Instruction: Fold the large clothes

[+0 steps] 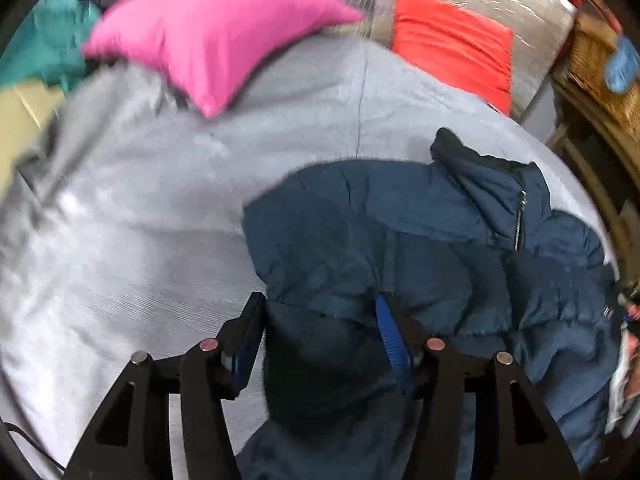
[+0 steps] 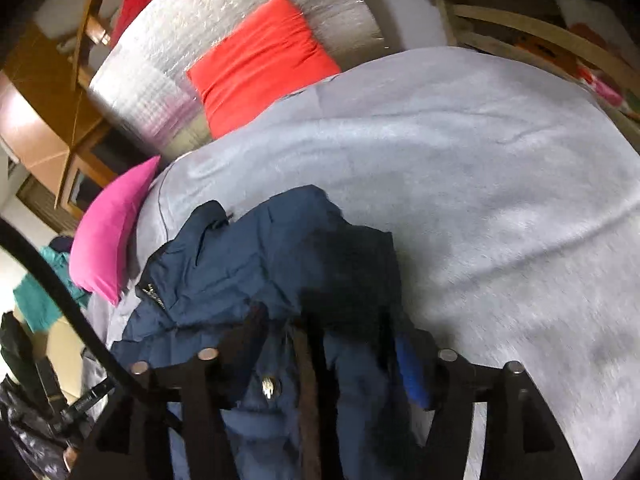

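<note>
A wide bed covered with a pale grey fleece blanket [image 1: 160, 208] filled both views. At its head lay a bright pink cushion [image 1: 208, 36] and a red-orange cushion [image 1: 452, 44], the latter leaning against a silvery quilted headboard panel [image 2: 224, 28]. Wooden furniture [image 2: 52, 120] stood beyond the head end, a teal cloth [image 1: 52, 48] lay off the bed's edge near the pink cushion, and a woven wicker piece [image 1: 596, 68] stood beside the bed in the left wrist view.

The puffy navy-blue quilted jacket [image 1: 400, 232] lay bunched on the blanket near the foot edge, its zipped collar [image 1: 500, 188] toward the cushions. Much bare blanket stretched to either side of it.

The left gripper [image 1: 320, 328] had its blue-padded fingers on either side of a thick dark fold of the jacket, the pads pressed on it. The right gripper [image 2: 320, 344] stood over another bunched part of the jacket with fabric between its fingers; blur hid whether the pads pressed on it.
</note>
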Demonstrator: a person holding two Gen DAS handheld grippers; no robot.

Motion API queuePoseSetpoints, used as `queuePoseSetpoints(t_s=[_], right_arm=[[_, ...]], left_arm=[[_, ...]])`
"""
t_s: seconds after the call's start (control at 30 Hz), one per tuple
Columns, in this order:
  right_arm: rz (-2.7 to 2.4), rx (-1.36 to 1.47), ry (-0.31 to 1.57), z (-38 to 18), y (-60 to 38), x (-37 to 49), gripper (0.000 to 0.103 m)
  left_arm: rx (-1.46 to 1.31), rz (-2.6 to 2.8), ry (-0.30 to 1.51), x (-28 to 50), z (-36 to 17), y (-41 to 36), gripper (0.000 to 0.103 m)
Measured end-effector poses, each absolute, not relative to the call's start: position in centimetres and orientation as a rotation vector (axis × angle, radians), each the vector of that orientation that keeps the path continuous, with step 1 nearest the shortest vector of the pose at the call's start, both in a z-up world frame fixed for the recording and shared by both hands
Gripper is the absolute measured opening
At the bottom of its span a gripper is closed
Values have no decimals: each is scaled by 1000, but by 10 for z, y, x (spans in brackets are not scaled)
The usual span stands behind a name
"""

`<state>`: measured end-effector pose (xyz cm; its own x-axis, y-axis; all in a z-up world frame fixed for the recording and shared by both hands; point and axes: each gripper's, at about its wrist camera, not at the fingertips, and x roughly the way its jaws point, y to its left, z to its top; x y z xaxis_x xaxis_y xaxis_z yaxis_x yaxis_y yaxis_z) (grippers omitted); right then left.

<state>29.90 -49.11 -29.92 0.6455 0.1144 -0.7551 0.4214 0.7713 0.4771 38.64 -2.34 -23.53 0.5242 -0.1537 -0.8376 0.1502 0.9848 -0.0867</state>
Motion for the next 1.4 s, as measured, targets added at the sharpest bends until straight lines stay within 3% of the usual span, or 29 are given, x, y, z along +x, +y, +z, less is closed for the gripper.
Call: queuePoseSetpoints(t_s=[0.2,0.27,0.43,0.73,0.9,1.2,1.27,1.4], right_arm=[[-203,750,968,-299,-486,276,65],[-181,744,984,-297,-479,269,72],[-194,630,1018,-298,-458,251,73],[-213,698,969,-310,-464,237,75],[-263,770,932,-313,-485,230,75],[-147,805,984,-327,-479,238,74],[-118,762,989,-325,-471,242,62],[-105,680,989,-323,-457,244,50]], left_arm=[[122,-186,851,346,-208,-28,60],[139,-184,823,339,-203,-26,60],[160,-183,788,325,-195,-24,60],[189,-154,773,312,-195,-18,60],[171,-151,823,318,-202,-10,78],[-241,-348,1169,350,-253,23,80],[-278,-372,1188,352,-260,20,80],[-308,-381,1185,352,-262,15,77]])
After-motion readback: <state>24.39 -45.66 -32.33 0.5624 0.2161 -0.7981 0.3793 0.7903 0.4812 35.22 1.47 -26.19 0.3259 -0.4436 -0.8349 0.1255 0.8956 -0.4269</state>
